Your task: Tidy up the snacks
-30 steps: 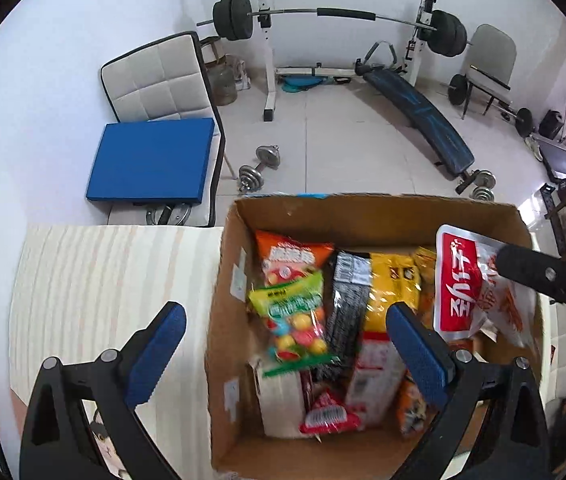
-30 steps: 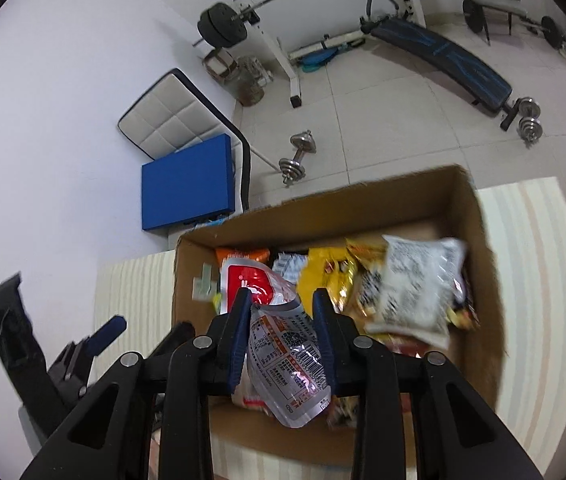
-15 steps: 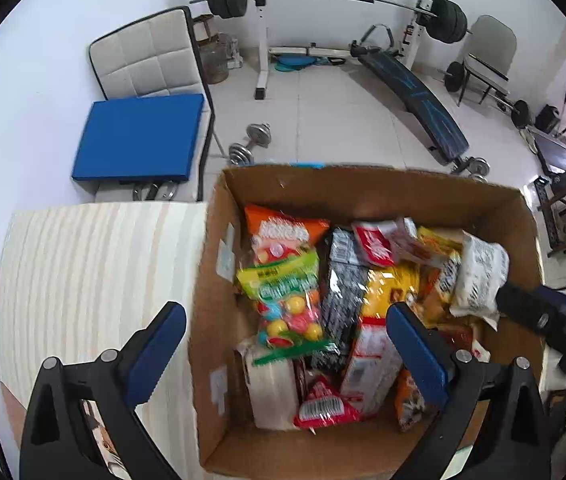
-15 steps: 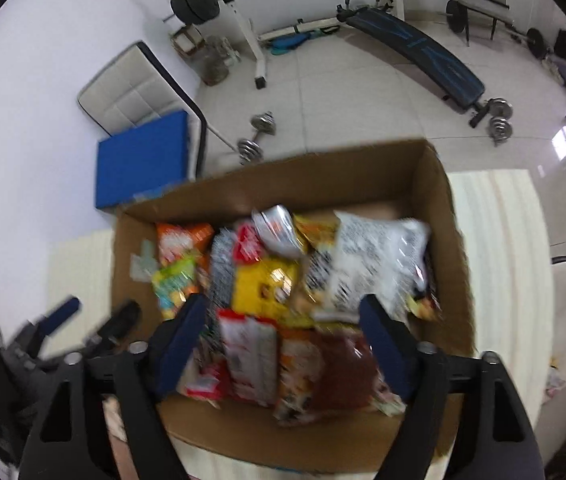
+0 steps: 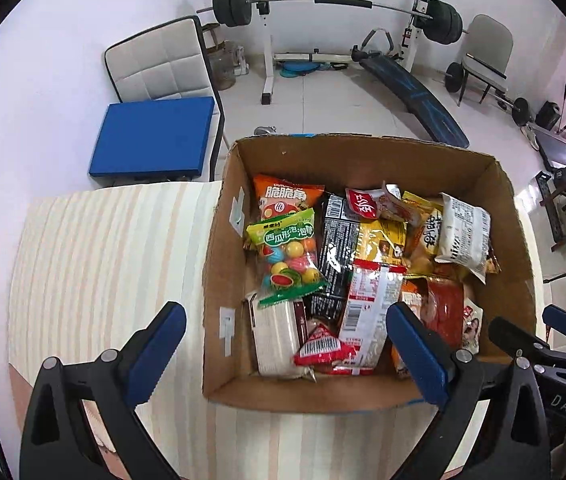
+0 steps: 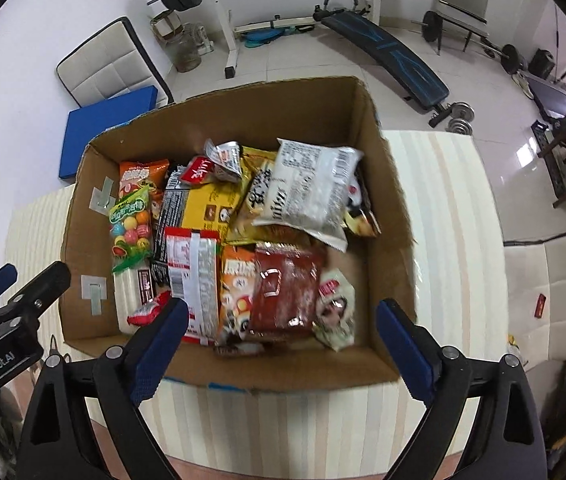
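Beneath both of your tools lies a table covered in a pale striped cloth [image 5: 103, 248], and on it sits the open cardboard box [image 5: 363, 156], its near wall just ahead of your fingertips in both views. The box is packed with snack packets, lying flat and overlapping. Largest among them is the white packet with black print [image 6: 307, 192], resting tilted toward the far right of the box on top of its neighbours; beside it lies the yellow packet [image 6: 211, 208], and nearer to you the dark red packet [image 6: 287, 292] and the red-and-white packet [image 5: 371, 304] lie side by side. Along the left wall you have the green gumball bag [image 5: 287, 256], overlapping the orange chip bag [image 5: 283, 198] behind it, with a black packet [image 5: 335, 248] just to its right. Smallest, near the far wall, is the crumpled red sachet [image 5: 365, 204] lying loose on top of the pile. Your left gripper [image 5: 283, 352] has its blue-padded fingers spread wide with nothing between them, straddling the box's near left corner. Your right gripper [image 6: 279, 344] is likewise spread wide and holds nothing, hovering over the near edge of the box.
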